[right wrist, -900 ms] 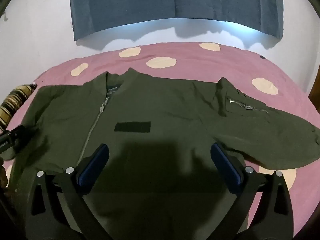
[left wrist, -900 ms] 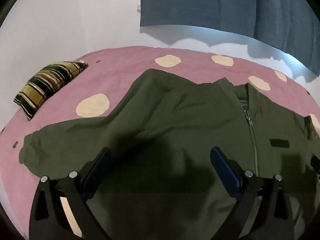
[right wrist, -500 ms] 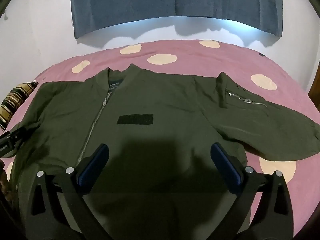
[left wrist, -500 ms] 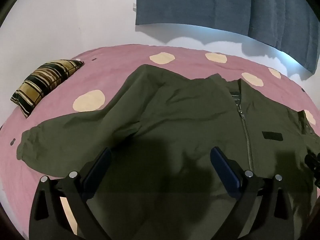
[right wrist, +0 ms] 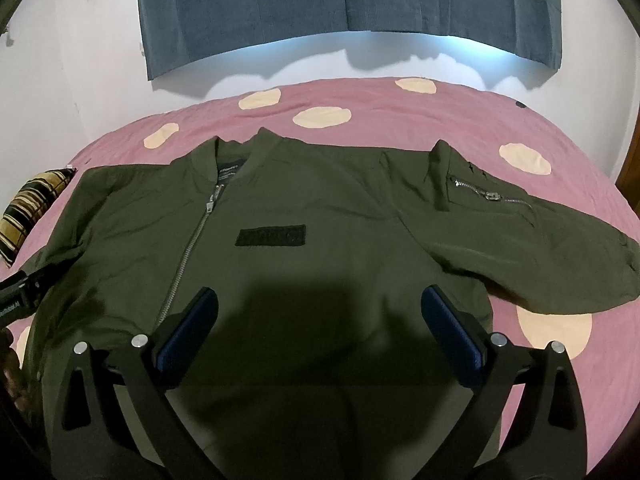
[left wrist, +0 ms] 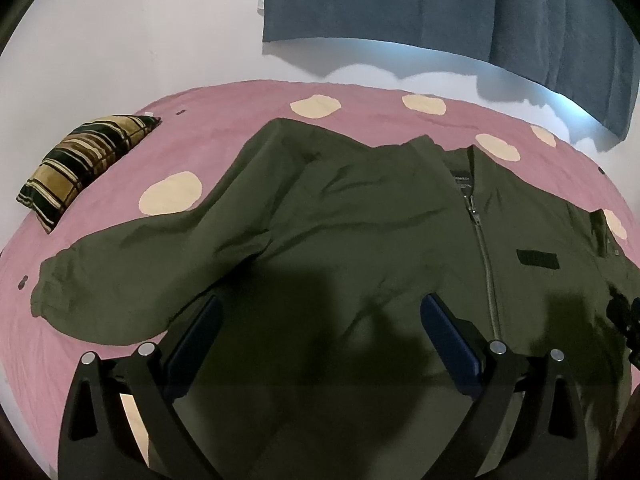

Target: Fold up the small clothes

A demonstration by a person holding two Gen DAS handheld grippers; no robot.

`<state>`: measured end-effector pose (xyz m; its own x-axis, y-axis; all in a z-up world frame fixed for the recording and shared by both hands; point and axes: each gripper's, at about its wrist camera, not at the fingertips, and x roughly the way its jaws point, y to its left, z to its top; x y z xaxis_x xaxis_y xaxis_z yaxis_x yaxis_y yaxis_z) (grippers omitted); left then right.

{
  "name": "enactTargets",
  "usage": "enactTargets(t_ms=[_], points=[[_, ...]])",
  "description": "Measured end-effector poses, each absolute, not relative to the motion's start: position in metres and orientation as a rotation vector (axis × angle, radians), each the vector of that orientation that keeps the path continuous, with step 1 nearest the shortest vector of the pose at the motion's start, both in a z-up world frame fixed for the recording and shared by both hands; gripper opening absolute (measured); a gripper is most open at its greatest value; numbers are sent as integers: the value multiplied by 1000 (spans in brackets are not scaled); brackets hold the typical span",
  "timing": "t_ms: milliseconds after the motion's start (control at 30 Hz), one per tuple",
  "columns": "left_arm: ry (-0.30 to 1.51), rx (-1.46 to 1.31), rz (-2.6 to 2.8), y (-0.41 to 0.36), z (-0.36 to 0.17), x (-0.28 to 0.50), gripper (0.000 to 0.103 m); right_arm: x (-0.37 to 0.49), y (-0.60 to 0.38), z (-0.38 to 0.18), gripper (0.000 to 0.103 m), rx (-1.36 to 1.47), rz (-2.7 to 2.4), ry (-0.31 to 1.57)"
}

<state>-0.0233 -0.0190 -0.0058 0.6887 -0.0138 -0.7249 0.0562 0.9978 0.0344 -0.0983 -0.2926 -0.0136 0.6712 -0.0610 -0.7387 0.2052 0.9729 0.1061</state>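
An olive green zip jacket (left wrist: 360,232) lies spread flat, front up, on a pink bed; it also shows in the right wrist view (right wrist: 320,216). Its left sleeve (left wrist: 132,268) stretches out toward the left, its right sleeve (right wrist: 532,240) toward the right. My left gripper (left wrist: 320,332) is open and empty, held above the jacket's left half. My right gripper (right wrist: 320,320) is open and empty above the lower middle of the jacket, right of the zipper (right wrist: 188,256). The left gripper's body (right wrist: 20,292) shows at the left edge of the right wrist view.
The pink bedsheet (left wrist: 208,132) has cream dots. A striped yellow and black pillow (left wrist: 84,160) lies at the far left of the bed. A blue curtain (right wrist: 340,8) hangs on the white wall behind the bed.
Both grippers have pulled back and risen a little, so more of the jacket and its sleeves shows. The jacket has not moved.
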Motion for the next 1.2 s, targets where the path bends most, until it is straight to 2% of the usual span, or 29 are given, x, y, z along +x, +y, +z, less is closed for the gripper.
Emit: enactTargets(t_ms=[1200], points=[[828, 74, -50, -28, -11, -26, 98, -99, -296, -16, 101, 206, -154, 841]])
